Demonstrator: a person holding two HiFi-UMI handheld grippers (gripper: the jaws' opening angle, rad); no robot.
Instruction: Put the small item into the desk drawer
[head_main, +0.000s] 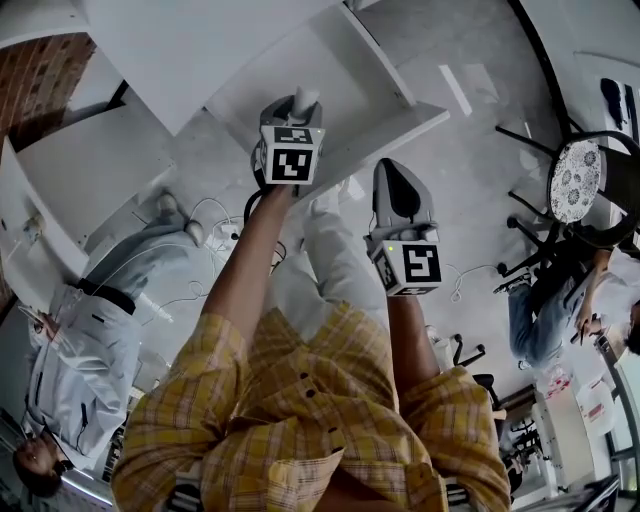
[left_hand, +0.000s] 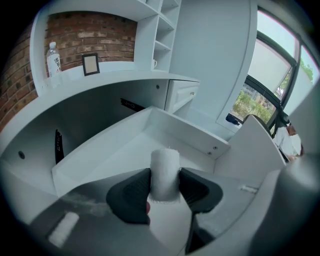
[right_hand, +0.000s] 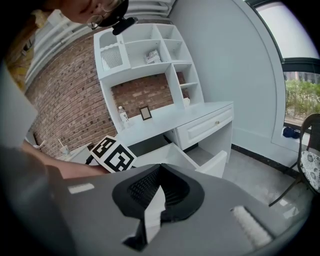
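— Left gripper (left_hand: 165, 190) first: what has it got?
— Its jaws are clamped on the small white cylinder (left_hand: 165, 172), one dark pad on each side, and the item stands upright between them.
— And the drawer?
— The open desk drawer (left_hand: 192, 134) lies just ahead of those jaws and below them. The cylinder is held over its near part and, as far as the views show, is not touching it.
— Right gripper (right_hand: 160, 192)?
— Jaws drawn together with only a thin slit left and nothing between them. It sits behind the left one and to its right, back from the drawer.
— Anything past the left jaws?
— A water bottle (left_hand: 53, 59) and a small picture frame (left_hand: 90, 64) stand on the desktop, well beyond and to the left.
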